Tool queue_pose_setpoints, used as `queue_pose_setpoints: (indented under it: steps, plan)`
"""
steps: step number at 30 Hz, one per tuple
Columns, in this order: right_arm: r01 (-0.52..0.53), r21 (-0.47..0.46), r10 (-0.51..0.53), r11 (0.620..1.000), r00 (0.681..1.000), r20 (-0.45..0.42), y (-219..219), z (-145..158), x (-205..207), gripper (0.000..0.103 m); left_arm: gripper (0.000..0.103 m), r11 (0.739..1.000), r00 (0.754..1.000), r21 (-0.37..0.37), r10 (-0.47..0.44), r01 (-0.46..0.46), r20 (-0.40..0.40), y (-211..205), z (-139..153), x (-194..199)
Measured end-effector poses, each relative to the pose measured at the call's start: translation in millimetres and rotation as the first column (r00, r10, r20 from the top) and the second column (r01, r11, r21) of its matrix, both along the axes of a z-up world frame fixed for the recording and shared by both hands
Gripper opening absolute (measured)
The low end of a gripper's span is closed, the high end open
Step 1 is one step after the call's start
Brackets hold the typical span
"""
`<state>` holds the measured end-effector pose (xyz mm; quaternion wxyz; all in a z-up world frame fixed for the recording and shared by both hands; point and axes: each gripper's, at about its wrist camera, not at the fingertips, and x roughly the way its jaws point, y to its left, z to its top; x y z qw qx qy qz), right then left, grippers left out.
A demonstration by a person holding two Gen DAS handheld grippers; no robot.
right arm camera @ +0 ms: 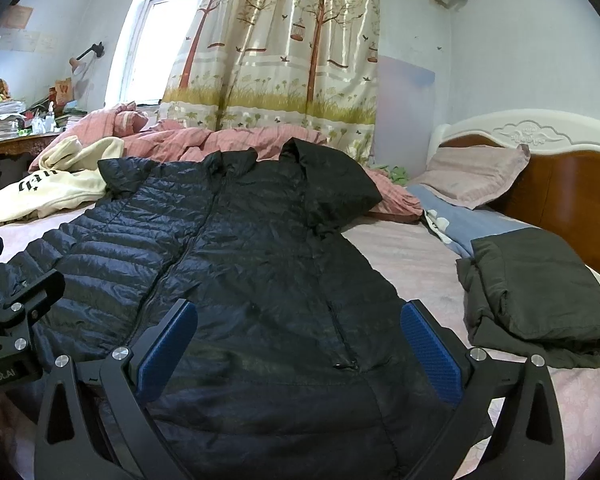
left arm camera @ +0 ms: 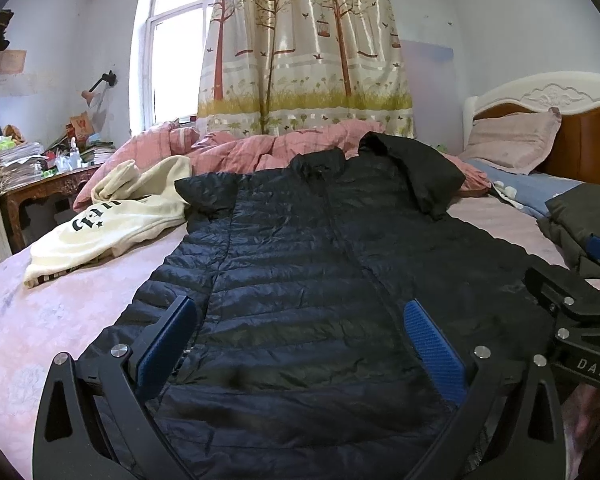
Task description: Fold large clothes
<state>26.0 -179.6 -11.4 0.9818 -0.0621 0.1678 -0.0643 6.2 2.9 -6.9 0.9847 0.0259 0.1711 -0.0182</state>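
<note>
**A:** Where's the garment from your side?

**B:** The black quilted down jacket point(left arm camera: 300, 248) lies front-up and zipped on the pink floral bedsheet point(left arm camera: 28, 320), hem towards me, collar towards the bunched pink striped duvet point(left arm camera: 260, 148). Its right sleeve is doubled back over the shoulder; the left one I can't properly trace.

**A:** And the tools?

**B:** My left gripper point(left arm camera: 300, 340) hovers over the hem with its blue pads spread wide, nothing between them. My right gripper point(right arm camera: 298, 340) is likewise spread and empty, over the pocket side of the hem, just beside the left.

**A:** So the fold hasn't started?

**B:** I'd judge not; the body is flat and unfolded. I'd move the two grippers apart to the hem corners, pinch through both layers, and carry the hem up to the collar in one even lift.

**A:** Anything to mind?

**B:** The shell looks slick and puffy, so a shallow pinch may slip; I'd bite deep. I'd also keep both sides level, or the zip line will skew. The cream sweatshirt with dark lettering point(left arm camera: 112, 216) touches the jacket's left shoulder, and a folded dark grey garment point(right arm camera: 540, 300) sits near on the right, so I'd lift straight rather than sweep.
</note>
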Motion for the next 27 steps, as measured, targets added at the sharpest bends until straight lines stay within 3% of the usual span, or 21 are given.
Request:
queue_pose_setpoints:
  steps: [12,24,27]
  plan:
    - [0.002,0.026,-0.001,1.0,1.0,-0.031,-3.7,-0.2,3.2,0.097,0.102,1.0,1.0,-0.004,-0.002,0.002,-0.007,3.0,1.8,2.0]
    - [0.005,0.021,-0.004,1.0,0.999,-0.044,-5.5,-0.6,7.0,0.097,0.103,0.999,1.0,0.017,0.031,-0.031,-0.003,-2.0,1.4,-1.8]
    - [0.014,0.013,-0.013,1.0,0.998,-0.054,-4.5,-2.2,7.6,0.103,0.103,0.999,0.999,0.023,0.035,-0.034,-0.013,-2.3,0.5,-0.6]
